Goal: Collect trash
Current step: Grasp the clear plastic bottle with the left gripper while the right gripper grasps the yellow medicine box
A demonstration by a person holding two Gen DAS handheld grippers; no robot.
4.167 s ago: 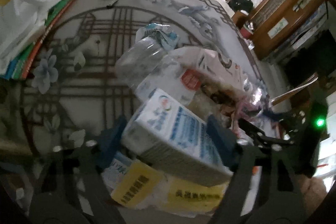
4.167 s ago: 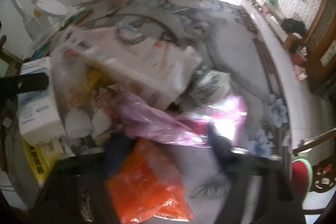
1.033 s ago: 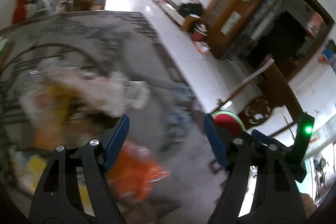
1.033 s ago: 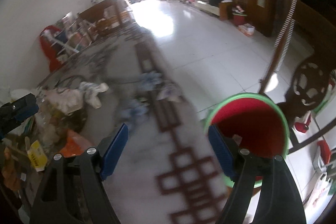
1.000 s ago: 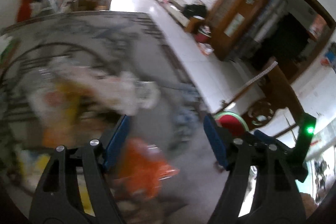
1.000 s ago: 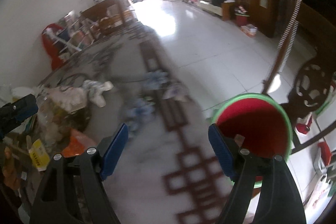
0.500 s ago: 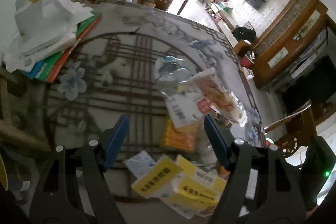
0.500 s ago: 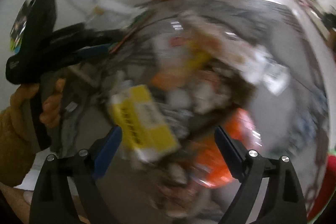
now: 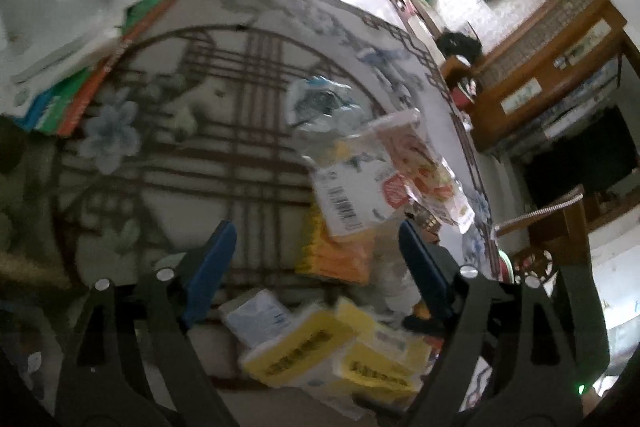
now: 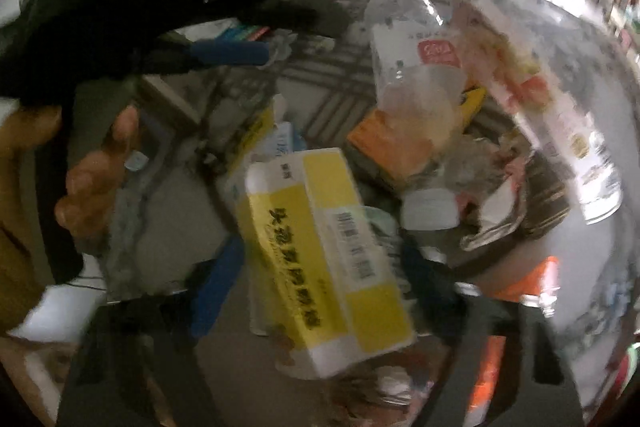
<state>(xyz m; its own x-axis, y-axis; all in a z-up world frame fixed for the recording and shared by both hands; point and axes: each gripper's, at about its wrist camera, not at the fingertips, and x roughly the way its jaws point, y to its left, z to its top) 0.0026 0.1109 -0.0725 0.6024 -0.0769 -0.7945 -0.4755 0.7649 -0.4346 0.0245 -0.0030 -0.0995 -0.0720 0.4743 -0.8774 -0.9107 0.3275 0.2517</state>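
Now the right gripper has just been closing around the yellow box, while the left gripper, just opening, stands empty at 10 o'clock.

free: table's left half; blocked: trash pile, book stack

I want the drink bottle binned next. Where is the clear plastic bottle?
In the right wrist view, the clear plastic bottle lies upper centre in the pile, against the long white wrapper.

We see a yellow-and-white box with black lettering beside an orange packet. Our table bears brown lattice lines and pale blue flowers.
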